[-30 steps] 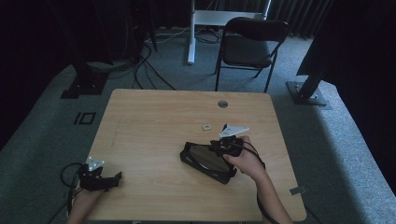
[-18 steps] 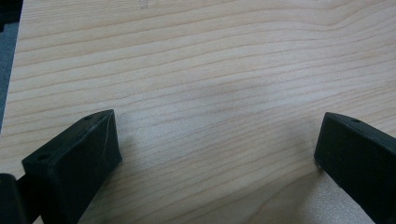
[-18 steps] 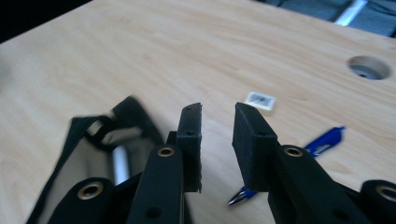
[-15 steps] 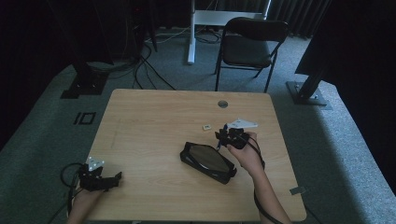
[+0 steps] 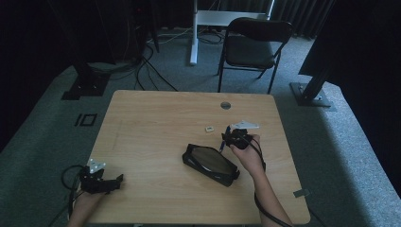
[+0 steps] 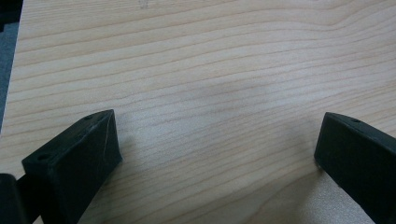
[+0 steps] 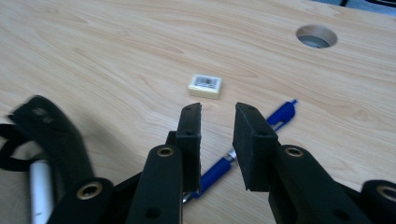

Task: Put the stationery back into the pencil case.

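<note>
A blue pen point(image 7: 280, 114) lies on the wooden table point(image 5: 151, 123), partly under my right gripper point(image 7: 217, 109). That gripper's jaws stand a narrow gap apart just above the pen, with nothing between them. A small white eraser point(image 7: 204, 86) with a barcode label sits just beyond the fingertips. In the high view my right gripper point(image 5: 227, 137) hovers beside the far right end of a black pencil case point(image 5: 210, 163), near the eraser point(image 5: 209, 128). The case's open edge point(image 7: 51, 135) shows at left, with a white stick inside. My left gripper point(image 5: 118, 178) rests wide open at the table's near left corner.
A round cable hole point(image 5: 225, 105) sits in the table near its far edge. A black chair point(image 5: 253, 47) stands behind the table. Cables trail on the grey carpet at the left. My left gripper point(image 6: 217, 140) looks onto bare wood.
My right gripper has moved away from the pencil case's end, toward the far side and over the pen. The left gripper has stayed put.
</note>
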`<state>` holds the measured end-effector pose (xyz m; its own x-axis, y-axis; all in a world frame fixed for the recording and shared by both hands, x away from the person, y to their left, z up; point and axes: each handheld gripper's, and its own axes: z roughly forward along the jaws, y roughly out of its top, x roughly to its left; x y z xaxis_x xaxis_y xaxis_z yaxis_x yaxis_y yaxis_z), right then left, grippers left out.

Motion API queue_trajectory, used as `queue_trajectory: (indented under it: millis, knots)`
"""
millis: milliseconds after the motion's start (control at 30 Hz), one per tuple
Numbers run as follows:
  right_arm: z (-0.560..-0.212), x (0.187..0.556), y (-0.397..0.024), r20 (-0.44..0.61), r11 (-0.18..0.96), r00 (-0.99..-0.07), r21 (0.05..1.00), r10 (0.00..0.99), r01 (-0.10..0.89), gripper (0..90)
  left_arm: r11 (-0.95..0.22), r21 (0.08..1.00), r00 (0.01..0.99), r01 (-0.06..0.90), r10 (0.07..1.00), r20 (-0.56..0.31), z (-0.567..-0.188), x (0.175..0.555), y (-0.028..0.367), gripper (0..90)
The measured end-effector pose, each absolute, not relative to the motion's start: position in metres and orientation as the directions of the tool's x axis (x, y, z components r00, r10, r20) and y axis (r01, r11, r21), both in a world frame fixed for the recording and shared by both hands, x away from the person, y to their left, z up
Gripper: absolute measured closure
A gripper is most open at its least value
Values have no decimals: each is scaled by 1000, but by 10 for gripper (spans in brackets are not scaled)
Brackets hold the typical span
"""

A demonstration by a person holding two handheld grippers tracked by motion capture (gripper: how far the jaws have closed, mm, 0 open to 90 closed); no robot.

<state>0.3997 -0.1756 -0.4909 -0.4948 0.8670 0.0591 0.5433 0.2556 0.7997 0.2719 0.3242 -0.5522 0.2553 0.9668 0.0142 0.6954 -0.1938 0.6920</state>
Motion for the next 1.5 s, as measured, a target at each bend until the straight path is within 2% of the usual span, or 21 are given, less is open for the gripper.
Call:
queue_trajectory:
  millis: [433,633,1033,1233,1500]
  knots:
    - [-508,412,-180,75,219,-430,775,900,593,676,-194,692,255,696,967,14,-552,272,324,2]
    - [-516,419,-179,104,179,-387,760,916,625,611,-193,692,255,695,967,14,-552,272,324,1]
    - [-527,433,-176,96,159,-334,736,938,658,513,-194,692,255,695,967,14,-552,272,324,2]
    - [-534,436,-174,110,146,-321,724,941,675,502,-193,692,255,695,967,14,-552,272,324,2]
    - [-539,438,-169,63,188,-327,708,943,680,502,-194,692,255,695,967,14,-552,272,324,2]
